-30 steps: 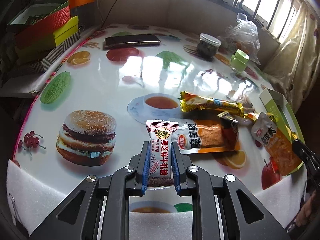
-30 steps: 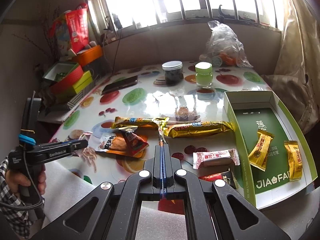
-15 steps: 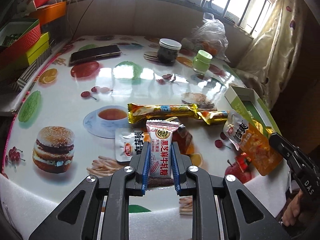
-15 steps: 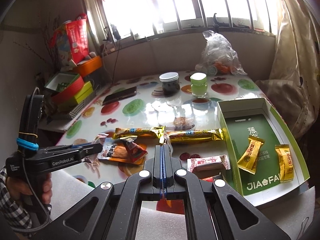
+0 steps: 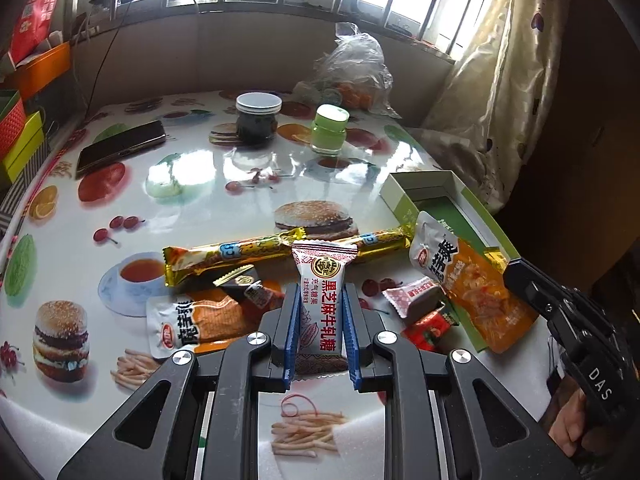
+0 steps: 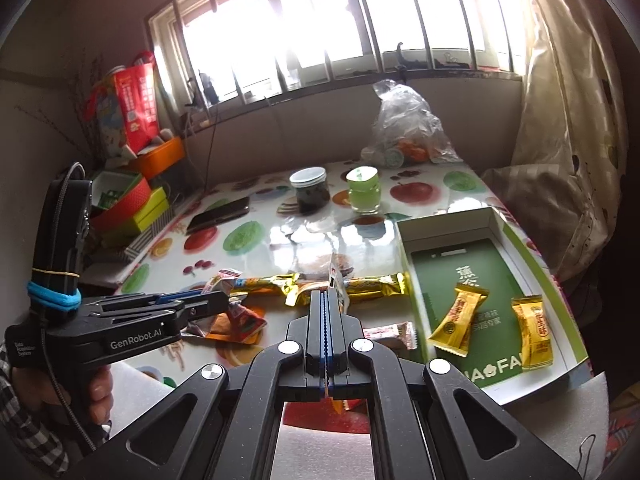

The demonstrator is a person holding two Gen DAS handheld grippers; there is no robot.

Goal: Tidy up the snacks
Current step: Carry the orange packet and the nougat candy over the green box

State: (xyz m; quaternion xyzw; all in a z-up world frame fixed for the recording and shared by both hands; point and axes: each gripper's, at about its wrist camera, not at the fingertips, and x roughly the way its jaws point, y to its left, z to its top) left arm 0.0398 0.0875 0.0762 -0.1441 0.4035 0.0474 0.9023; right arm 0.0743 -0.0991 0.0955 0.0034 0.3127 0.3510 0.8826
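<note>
in the left wrist view the left gripper (image 5: pixel 319 316) pinches a white sesame-candy wrapper (image 5: pixel 322 292), lifted above loose packets; in the right wrist view the right gripper (image 6: pixel 326 312) is clamped on an orange-white snack pouch (image 6: pixel 335 280), while the green cardboard box (image 6: pixel 442 222) holds only two gold candies (image 6: pixel 458 320), so most sorting remains

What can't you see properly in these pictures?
- Left wrist view: the green box is mostly hidden behind the orange snack pouch and the right gripper.
- Right wrist view: that pouch shows only as a thin edge between the shut fingers.
- Right wrist view: the box's near end is cut off by the gripper.
</note>
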